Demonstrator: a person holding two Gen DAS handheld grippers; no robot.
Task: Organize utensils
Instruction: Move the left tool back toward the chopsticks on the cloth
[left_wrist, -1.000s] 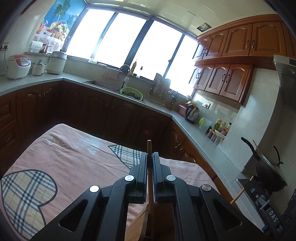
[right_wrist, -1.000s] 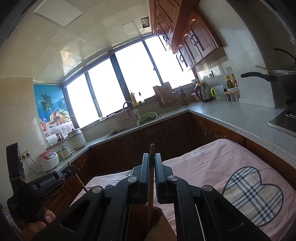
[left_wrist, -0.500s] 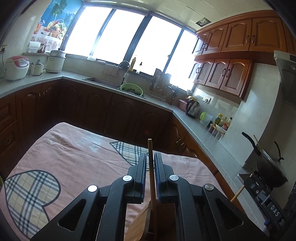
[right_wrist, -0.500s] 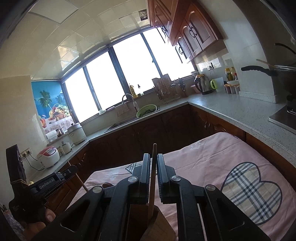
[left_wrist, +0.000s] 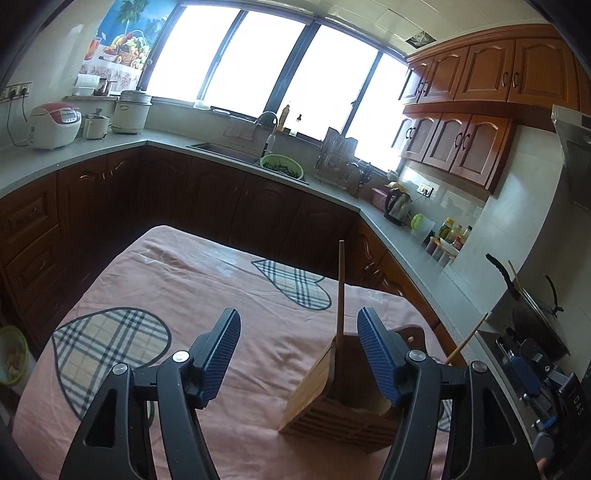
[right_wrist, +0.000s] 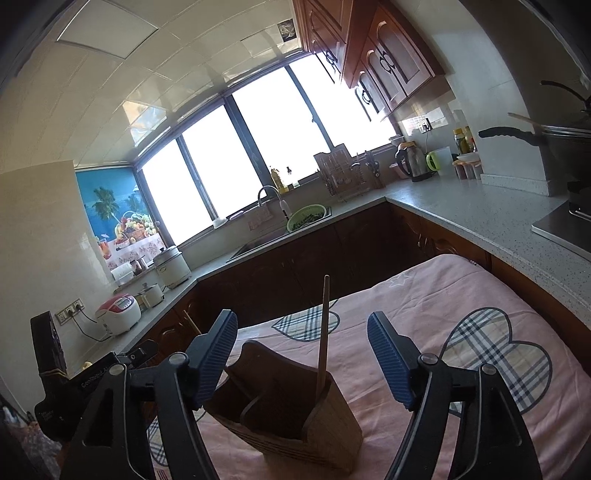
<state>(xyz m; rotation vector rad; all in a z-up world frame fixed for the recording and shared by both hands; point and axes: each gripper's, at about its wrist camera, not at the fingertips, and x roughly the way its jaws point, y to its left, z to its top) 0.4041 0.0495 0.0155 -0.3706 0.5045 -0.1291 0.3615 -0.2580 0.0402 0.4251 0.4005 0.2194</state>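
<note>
Both grippers, left (left_wrist: 297, 349) and right (right_wrist: 301, 354), are being spread off the chopstick (right_wrist: 322, 332) now standing between their jaws in the wooden holder (right_wrist: 295, 417), best cleared straight back, untouched.

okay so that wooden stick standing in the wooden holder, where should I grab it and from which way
Grip the chopstick on its bare upper shaft, well above the rim of the holder. It stands nearly upright and its lower end is hidden inside a compartment, so only the top part is free. Come in from the side with the hand-held gripper, one finger on each side of the shaft, then probably lift straight up.
</note>
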